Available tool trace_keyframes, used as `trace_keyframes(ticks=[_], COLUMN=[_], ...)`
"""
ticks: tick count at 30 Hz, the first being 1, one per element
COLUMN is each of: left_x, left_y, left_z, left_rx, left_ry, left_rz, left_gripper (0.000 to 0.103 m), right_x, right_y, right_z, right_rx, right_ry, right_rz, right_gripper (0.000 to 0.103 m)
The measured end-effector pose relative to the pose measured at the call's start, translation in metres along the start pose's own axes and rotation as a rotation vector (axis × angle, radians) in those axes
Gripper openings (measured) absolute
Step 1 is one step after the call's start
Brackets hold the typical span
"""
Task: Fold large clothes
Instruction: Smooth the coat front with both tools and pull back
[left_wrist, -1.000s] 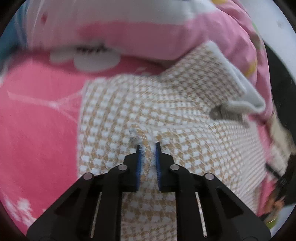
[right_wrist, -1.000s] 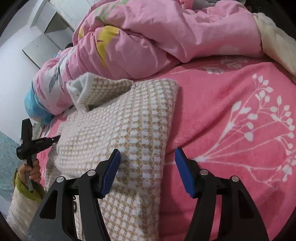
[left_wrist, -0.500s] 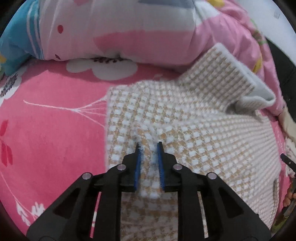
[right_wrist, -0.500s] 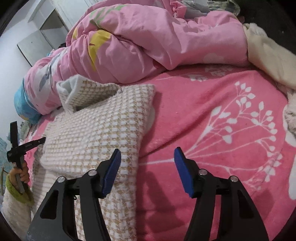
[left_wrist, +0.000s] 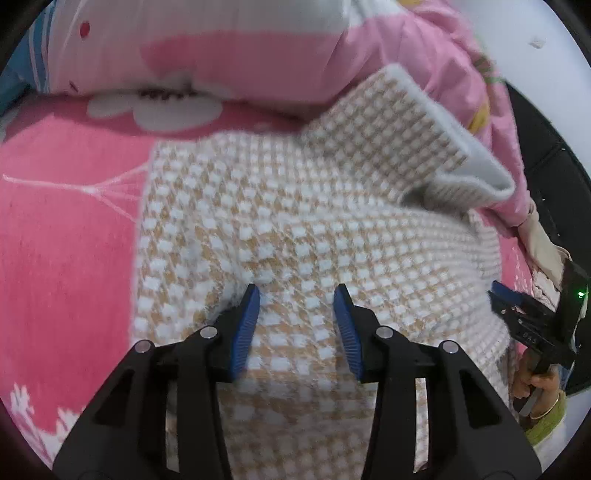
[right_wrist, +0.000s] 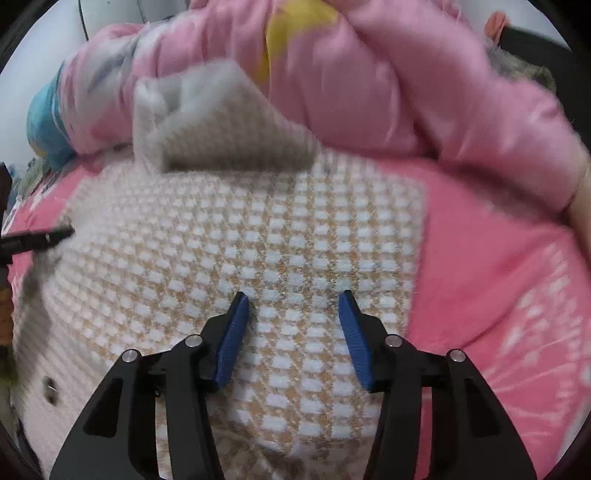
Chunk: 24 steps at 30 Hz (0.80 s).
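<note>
Fluffy checked knit, the sweater (left_wrist: 295, 221) lies soft and bulky on the pink bedspread (left_wrist: 66, 240) under your left gripper (left_wrist: 295, 317), whose jaws have just opened off it, while in the right wrist view your right gripper (right_wrist: 291, 325), jaws apart and just narrowing, hovers near the sweater's edge, where you should pinch a thick fold.

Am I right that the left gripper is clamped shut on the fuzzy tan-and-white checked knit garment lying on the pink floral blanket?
Not quite. The left wrist view shows the left gripper open: its jaws have just been opening, and its blue pads stand apart over the fuzzy tan-and-white checked knit garment without pinching it. The garment does lie on the pink floral blanket.
</note>
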<state>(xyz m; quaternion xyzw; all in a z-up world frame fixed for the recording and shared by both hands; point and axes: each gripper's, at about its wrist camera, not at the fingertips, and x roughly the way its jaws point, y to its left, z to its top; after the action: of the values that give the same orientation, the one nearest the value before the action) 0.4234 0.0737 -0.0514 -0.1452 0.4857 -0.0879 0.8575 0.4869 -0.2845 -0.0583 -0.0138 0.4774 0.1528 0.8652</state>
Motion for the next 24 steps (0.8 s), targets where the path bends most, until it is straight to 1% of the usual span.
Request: trace_keyframes(ticks=[2,3,5,6,7,8,9,10,11,12,13,14,15,16,17,18,19,20,21,22,24], left_x=[-0.009,-0.018,-0.039,-0.054,-0.063,-0.072,-0.076,-0.074,-0.06,-0.043,-0.033,-0.028,-0.036,-0.048,-0.064,-0.081,-0.096,-0.109,-0.124,-0.13,-0.142], left_y=[-0.003,-0.006,-0.012,-0.018,-0.02,-0.023,-0.027,-0.031,-0.035,-0.036,-0.035,-0.033,-0.033,-0.033,-0.032,-0.03,-0.028,-0.027,-0.027,-0.028,-0.028], left_z=[-0.002,-0.003,-0.009,-0.016,-0.021,-0.029,-0.04,-0.049,-0.06,-0.068,-0.075,-0.079,-0.085,-0.09,-0.096,-0.103,-0.112,-0.121,-0.138,-0.147,-0.176], left_rx=[0.014,0.023,0.063,0.093,0.113,0.13,0.144,0.156,0.172,0.177,0.175,0.174,0.176,0.168,0.155,0.144,0.139,0.139,0.143,0.147,0.157], left_ry=[-0.009,-0.009,-0.029,-0.049,-0.064,-0.078,-0.085,-0.071,-0.022,0.033,0.071,0.08,0.054,0.034,0.014,-0.002,-0.018,-0.032,-0.045,-0.044,-0.036], left_rz=[0.009,0.026,0.059,0.06,0.041,0.021,0.017,0.03,0.064,0.11,0.148,0.175,0.199,0.2,0.173,0.144,0.136,0.137,0.141,0.144,0.153], left_gripper=[0.04,0.041,0.048,0.053,0.057,0.065,0.071,0.071,0.071,0.071,0.071,0.07,0.069,0.068,0.068,0.069,0.072,0.074,0.075,0.076,0.08], right_x=[-0.012,-0.027,-0.052,-0.065,-0.075,-0.078,-0.071,-0.06,-0.044,-0.035,-0.033,-0.038,-0.048,-0.069,-0.095,-0.12,-0.134,-0.15,-0.161,-0.172,-0.182], right_y=[-0.001,0.002,0.01,0.017,0.026,0.034,0.041,0.044,0.047,0.053,0.063,0.072,0.081,0.092,0.101,0.108,0.112,0.115,0.117,0.119,0.125], right_z=[0.005,0.006,-0.001,-0.007,-0.014,-0.022,-0.03,-0.035,-0.04,-0.042,-0.046,-0.046,-0.047,-0.051,-0.06,-0.072,-0.082,-0.096,-0.109,-0.128,-0.168], right_rx=[0.023,0.029,0.017,0.001,-0.031,-0.062,-0.094,-0.108,-0.133,-0.161,-0.214,-0.24,-0.256,-0.267,-0.273,-0.264,-0.249,-0.228,-0.208,-0.182,-0.135], right_ry=[0.022,0.025,-0.002,-0.018,-0.026,-0.023,0.0,0.036,0.075,0.085,0.086,0.091,0.09,0.067,0.029,-0.005,-0.021,-0.028,-0.023,-0.014,0.007], right_rz=[-0.022,-0.029,0.019,0.039,0.032,0.005,-0.047,-0.084,-0.125,-0.153,-0.221,-0.277,-0.319,-0.301,-0.246,-0.199,-0.173,-0.135,-0.096,-0.062,-0.055], right_gripper=[0.05,0.05,0.05,0.051,0.052,0.055,0.058,0.058,0.059,0.059,0.059,0.059,0.059,0.059,0.06,0.066,0.071,0.076,0.076,0.077,0.08])
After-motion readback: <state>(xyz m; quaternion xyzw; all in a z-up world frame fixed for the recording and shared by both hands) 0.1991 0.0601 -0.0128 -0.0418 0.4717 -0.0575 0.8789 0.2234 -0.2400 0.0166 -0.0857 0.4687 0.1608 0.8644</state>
